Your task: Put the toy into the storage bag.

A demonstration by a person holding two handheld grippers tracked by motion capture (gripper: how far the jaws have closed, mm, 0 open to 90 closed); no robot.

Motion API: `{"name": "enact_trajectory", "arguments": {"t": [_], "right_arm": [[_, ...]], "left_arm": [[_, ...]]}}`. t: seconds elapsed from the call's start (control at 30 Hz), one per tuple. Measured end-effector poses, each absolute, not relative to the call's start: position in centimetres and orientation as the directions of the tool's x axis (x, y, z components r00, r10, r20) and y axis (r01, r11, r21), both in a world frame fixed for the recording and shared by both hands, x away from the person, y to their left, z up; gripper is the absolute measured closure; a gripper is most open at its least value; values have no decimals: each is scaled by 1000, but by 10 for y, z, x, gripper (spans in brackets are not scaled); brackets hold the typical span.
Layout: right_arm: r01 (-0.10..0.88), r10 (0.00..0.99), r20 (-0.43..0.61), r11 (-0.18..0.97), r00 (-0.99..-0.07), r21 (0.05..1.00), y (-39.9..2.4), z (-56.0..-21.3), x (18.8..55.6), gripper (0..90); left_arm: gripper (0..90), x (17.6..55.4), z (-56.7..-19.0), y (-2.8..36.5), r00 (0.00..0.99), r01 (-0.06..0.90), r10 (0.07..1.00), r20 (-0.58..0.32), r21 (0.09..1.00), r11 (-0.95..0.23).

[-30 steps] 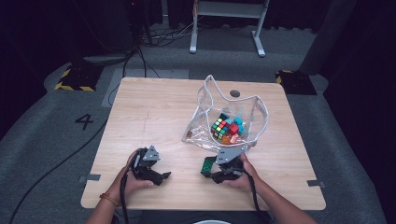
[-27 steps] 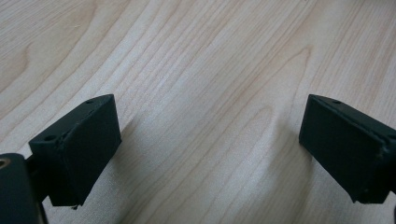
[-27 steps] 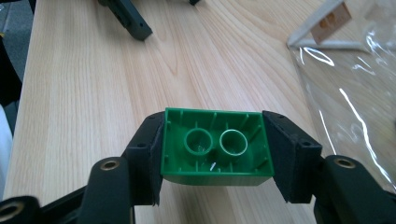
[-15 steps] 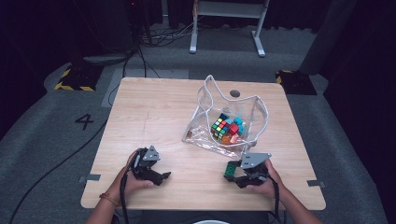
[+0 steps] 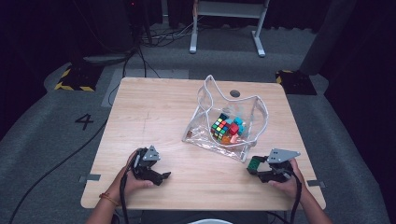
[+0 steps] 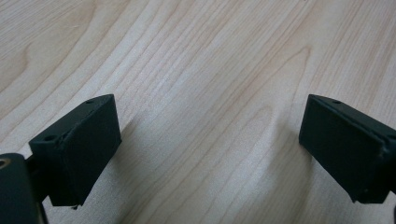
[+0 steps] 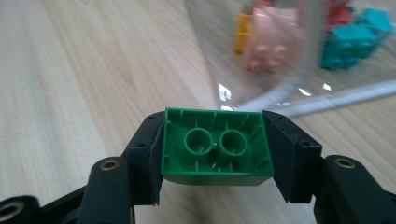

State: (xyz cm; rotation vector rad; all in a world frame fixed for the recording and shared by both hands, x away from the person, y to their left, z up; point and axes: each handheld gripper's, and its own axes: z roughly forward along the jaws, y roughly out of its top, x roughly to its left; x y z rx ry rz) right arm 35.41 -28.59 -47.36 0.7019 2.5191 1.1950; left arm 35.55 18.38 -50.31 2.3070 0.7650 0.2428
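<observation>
Green brick [image 7: 217, 147]: hollow underside faces the right gripper view; studded top hidden, both end faces covered by the black jaws.

Clear bag [image 5: 227, 122], by the table's far right corner: near wall blurred in the right gripper view, cut off by the top edge.

Bag contents: puzzle cube [image 5: 221, 127] partly hidden behind other pieces; pink brick [image 7: 271, 39] and teal brick [image 7: 354, 39] blurred, their count unreadable.

Left gripper [image 6: 208, 140]: body cut off by the bottom edge.

Forearms: cut off at the high view's bottom edge.

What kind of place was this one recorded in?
Probably a lab or recording studio, not a home: a lone wooden table on grey carpet, a number 4 marked on the floor, yellow-black hazard tape, loose cables and dark surroundings.
</observation>
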Motion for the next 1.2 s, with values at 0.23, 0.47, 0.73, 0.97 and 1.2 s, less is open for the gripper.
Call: {"name": "enact_trajectory", "arguments": {"t": [0.23, 0.47, 0.73, 0.97, 1.2], "right_arm": [[346, 614, -29, 482, -788, 805, -314, -463, 368, 435], [374, 664, -22, 448, -747, 812, -328, -453, 382, 435], [352, 691, -53, 430, -721, 831, -337, -425, 393, 435], [335, 709, -72, 417, -701, 845, -343, -391, 399, 435], [318, 715, -66, 389, -696, 865, -347, -363, 407, 435]], "left_arm": [[56, 356, -503, 184, 810, 460, 585, -40, 663, -591], [56, 356, -503, 184, 810, 461, 585, -43, 663, -590], [56, 356, -503, 184, 813, 455, 582, -35, 663, -595], [56, 356, -503, 184, 812, 457, 582, -38, 662, -594], [56, 357, -503, 184, 811, 455, 584, -33, 663, -594]]}}
